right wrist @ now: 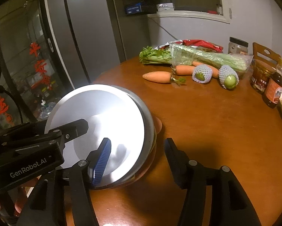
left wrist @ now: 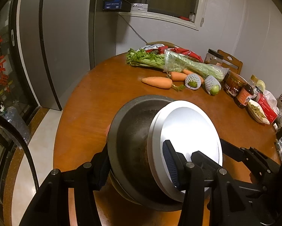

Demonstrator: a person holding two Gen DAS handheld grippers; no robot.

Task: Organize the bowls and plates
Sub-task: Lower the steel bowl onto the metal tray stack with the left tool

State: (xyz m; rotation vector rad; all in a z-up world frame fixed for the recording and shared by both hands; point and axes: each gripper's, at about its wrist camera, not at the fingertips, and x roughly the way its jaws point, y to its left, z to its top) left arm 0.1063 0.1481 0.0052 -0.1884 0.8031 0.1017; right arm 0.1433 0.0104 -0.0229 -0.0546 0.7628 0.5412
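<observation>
While the left gripper [left wrist: 141,162] clamps the tilted stack of dark steel bowl [left wrist: 129,137] and flat silver plate [left wrist: 188,124] above the wooden counter [left wrist: 103,94], the right gripper [right wrist: 139,154] shows wide fingers, letting go; the plate could slide off.

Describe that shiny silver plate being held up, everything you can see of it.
The silver plate is round, smooth and looks like metal, with a flat centre and a broad sloping rim that glares under the light. It stands tilted on edge, low over the wooden table, its back against a darker metal bowl. The left gripper clamps plate and bowl together. One blue pad of the right gripper lies at the plate's face; its jaws are open.
</observation>
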